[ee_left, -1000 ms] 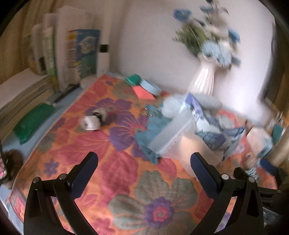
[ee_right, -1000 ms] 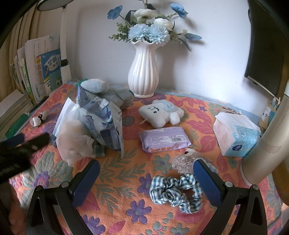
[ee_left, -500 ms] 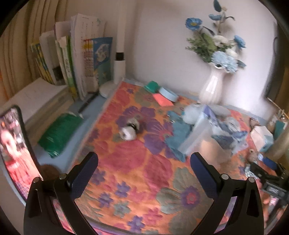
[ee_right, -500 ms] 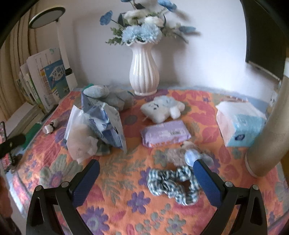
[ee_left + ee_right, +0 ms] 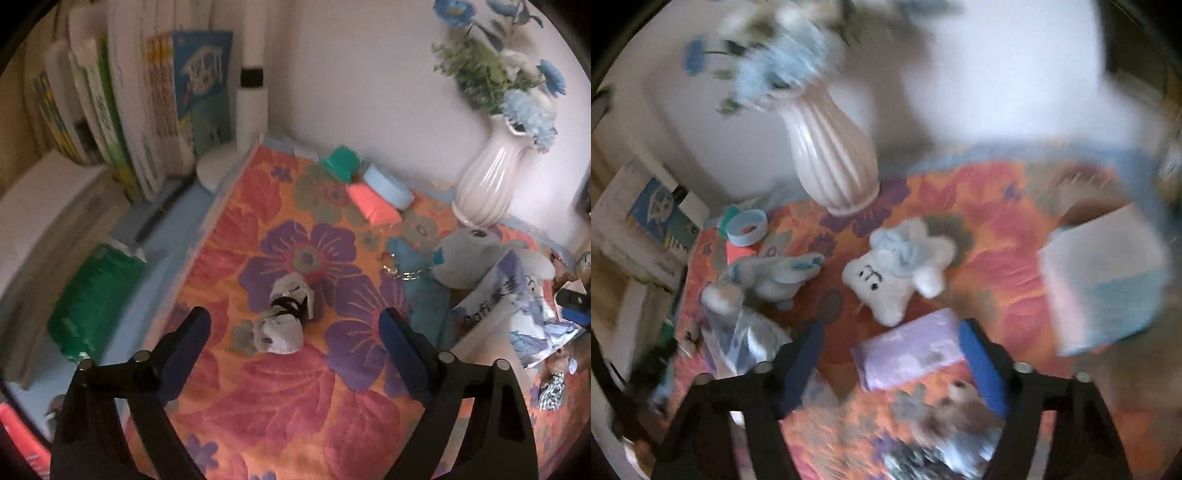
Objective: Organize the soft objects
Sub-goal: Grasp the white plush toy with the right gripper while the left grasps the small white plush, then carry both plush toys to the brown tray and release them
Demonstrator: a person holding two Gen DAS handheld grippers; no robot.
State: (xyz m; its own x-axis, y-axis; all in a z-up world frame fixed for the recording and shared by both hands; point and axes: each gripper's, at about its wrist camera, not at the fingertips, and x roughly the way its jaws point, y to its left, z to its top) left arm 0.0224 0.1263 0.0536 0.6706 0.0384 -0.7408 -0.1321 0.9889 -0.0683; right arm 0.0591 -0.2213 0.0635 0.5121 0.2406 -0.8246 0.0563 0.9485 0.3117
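Left wrist view: the left gripper (image 5: 291,328) hangs over the floral cloth (image 5: 280,398) with its jaws wide but closing, and the small white-and-black soft toy (image 5: 282,314) lies between and just beyond the tips, untouched by either pad. Right wrist view, heavily blurred: the right gripper (image 5: 892,341) is likewise closing with nothing pressed between its pads; the lilac wipes pack (image 5: 908,354) lies in its gap, the white plush (image 5: 894,275) just beyond, a brownish plush (image 5: 955,402) near the right finger. Judged risks: the right jaws, closing while the view is smeared, could pinch the pack's slack wrapper at one corner, so that it swings or slips, or catch the brownish plush alongside. The left jaws could close on only one lobe of the small toy and let it flop out. The white vase (image 5: 831,158) stands near the plush and could be tipped by a wide sweep.
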